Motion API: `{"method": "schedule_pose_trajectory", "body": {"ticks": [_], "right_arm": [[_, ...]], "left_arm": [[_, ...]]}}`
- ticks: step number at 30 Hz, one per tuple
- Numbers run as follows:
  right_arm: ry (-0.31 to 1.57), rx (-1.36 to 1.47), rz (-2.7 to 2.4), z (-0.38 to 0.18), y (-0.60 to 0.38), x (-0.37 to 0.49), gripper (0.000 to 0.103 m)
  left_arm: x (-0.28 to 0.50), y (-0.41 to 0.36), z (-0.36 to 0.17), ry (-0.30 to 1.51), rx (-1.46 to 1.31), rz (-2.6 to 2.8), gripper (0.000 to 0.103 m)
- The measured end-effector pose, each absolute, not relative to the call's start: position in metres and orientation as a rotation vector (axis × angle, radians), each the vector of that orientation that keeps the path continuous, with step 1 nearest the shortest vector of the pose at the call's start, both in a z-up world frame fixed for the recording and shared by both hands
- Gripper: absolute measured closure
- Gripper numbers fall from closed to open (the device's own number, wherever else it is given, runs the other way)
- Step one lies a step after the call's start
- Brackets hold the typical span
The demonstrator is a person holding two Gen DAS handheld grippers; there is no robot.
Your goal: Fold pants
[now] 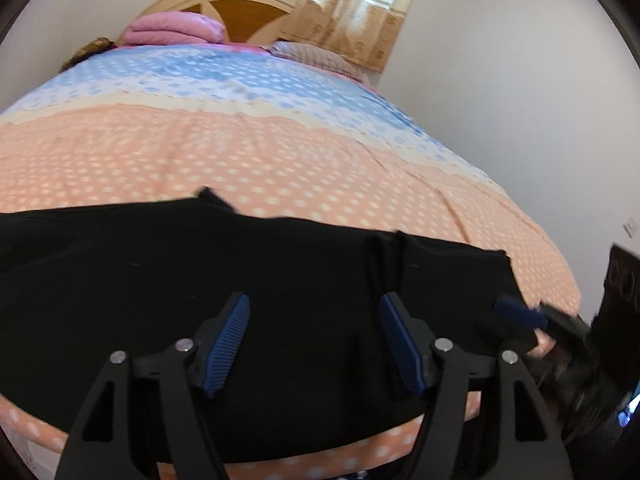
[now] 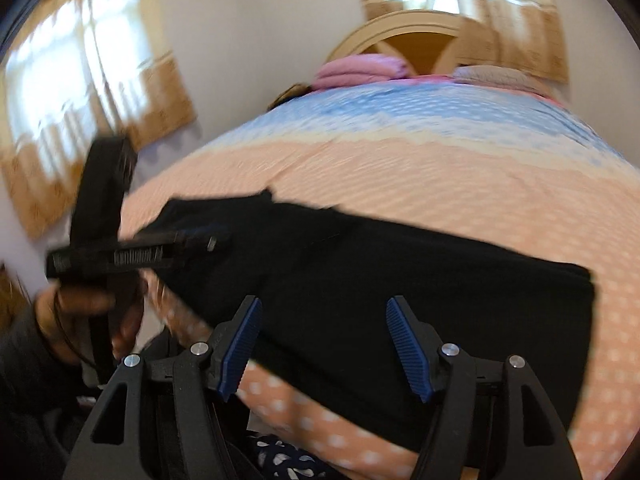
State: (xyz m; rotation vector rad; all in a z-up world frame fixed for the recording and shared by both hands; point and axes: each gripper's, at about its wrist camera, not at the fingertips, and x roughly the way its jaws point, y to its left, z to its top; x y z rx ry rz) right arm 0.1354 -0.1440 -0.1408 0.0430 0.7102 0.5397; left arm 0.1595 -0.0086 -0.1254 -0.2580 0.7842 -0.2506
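Black pants [image 1: 240, 280] lie below both tools (jaws apart).

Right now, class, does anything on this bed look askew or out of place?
The black pants lie flat near the bed's front edge, but a small corner of cloth sticks up along their far edge. Nothing else stands out.

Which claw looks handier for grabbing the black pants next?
Probably the left claw: it stands open with the black pants filling the gap. The right claw, also open, straddles the pants' edge and some bedspread.
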Motion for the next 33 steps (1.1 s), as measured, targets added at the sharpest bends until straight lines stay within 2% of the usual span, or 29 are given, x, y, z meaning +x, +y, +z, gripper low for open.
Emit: {"method": "schedule_pose_trajectory", "body": {"ticks": [3, 7, 18, 22, 25, 33], "right_arm": [[0.794, 0.025, 0.614, -0.163, -0.119, 0.140, 0.037], [0.784, -0.104, 0.601, -0.173, -0.103, 0.131, 0.037], [0.730, 0.027, 0.521, -0.137, -0.110, 0.180, 0.037], [0.818, -0.015, 0.502, -0.164, -0.091, 0.205, 0.036], [0.757, -0.086, 0.485, -0.163, -0.083, 0.195, 0.035], [0.679, -0.001, 0.515, -0.138, -0.100, 0.167, 0.034]], "left_arm": [[0.160, 0.000, -0.122, 0.767, -0.237, -0.182, 0.019], [0.162, 0.012, -0.117, 0.749, -0.231, -0.146, 0.019], [0.160, 0.039, -0.121, 0.748, -0.114, -0.036, 0.016], [0.156, 0.058, -0.125, 0.753, -0.104, 0.009, 0.016], [0.153, 0.072, -0.129, 0.764, -0.097, 0.039, 0.016], [0.146, 0.105, -0.135, 0.778, -0.074, 0.115, 0.016]]}}
